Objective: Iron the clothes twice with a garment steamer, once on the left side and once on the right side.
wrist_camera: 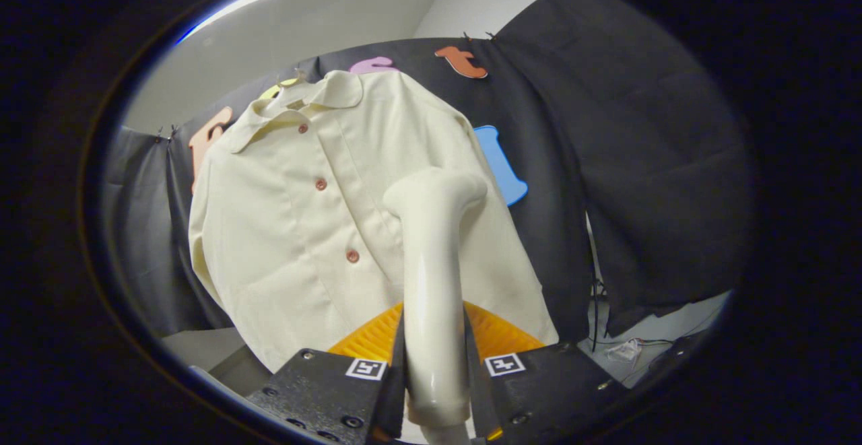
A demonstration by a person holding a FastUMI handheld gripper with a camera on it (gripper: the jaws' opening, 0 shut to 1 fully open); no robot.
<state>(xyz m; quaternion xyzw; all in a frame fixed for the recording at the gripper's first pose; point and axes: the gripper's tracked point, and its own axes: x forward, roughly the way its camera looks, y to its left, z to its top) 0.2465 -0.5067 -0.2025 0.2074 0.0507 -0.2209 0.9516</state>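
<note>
The gripper [434, 371] is clamped on the handle of the one garment steamer [431, 283], a finger pressing on each flank of it, so the steamer stands up from between them with its long axis running straight ahead and away from the grip. Its bent head [438, 192] tops the handle and leans toward the cloth; whether the face actually touches the fabric I cannot tell from here. Just behind the fingers sits a ribbed orange piece [495, 334], half hidden by the handle. Beyond all this hangs a single cream shirt [296, 229], collar up, on the dark booth wall [606, 162], with three reddish buttons [321, 184] running down its front. The steamer head lies to the right of that button line, over the panel on that side, roughly at mid height. A stroke on this side looks to be the step in hand; the panel across the buttons would need a sideways shift.
</note>
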